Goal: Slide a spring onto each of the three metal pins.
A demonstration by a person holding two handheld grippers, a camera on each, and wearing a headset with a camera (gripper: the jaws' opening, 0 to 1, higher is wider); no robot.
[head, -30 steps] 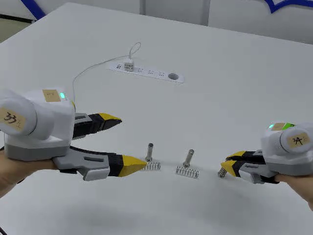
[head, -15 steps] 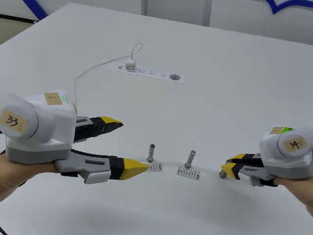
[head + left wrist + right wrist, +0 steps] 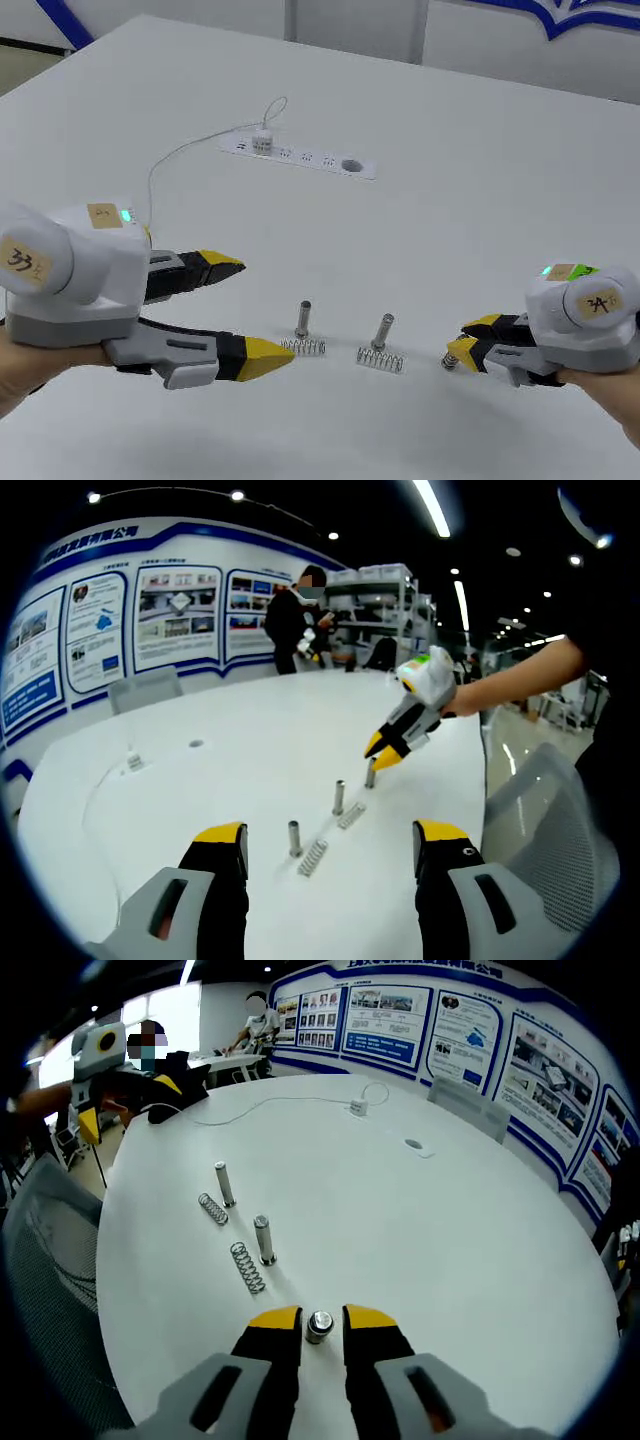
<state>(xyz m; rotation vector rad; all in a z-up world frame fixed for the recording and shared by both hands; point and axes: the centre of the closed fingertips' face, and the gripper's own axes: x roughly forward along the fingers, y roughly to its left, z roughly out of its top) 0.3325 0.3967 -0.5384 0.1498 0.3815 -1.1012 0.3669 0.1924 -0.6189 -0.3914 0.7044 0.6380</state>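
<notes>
While both grippers are held low over a white table (image 3: 480, 200), the left gripper (image 3: 262, 308) sits at the near left. Its jaws are spread wide, with nothing between them. One yellow jaw tip lies just left of the left spring (image 3: 303, 347), which rests flat on the table. The left pin (image 3: 303, 318) stands upright just beyond that spring. To the right, the middle pin (image 3: 381, 332) stands upright too, with the middle spring (image 3: 380, 361) lying flat on its near side. Neither spring is on a pin. Further right, the right gripper (image 3: 458, 340) points left with its jaws drawn almost together around the third pin (image 3: 450, 360). In the right gripper view the pin's round metal head sits between the two yellow tips. Whether they press on it cannot be told, nor whether a spring is on this pin. Far across the table lies a white power strip (image 3: 300, 158), with a thin white cable (image 3: 190, 150) curving off to its left.
</notes>
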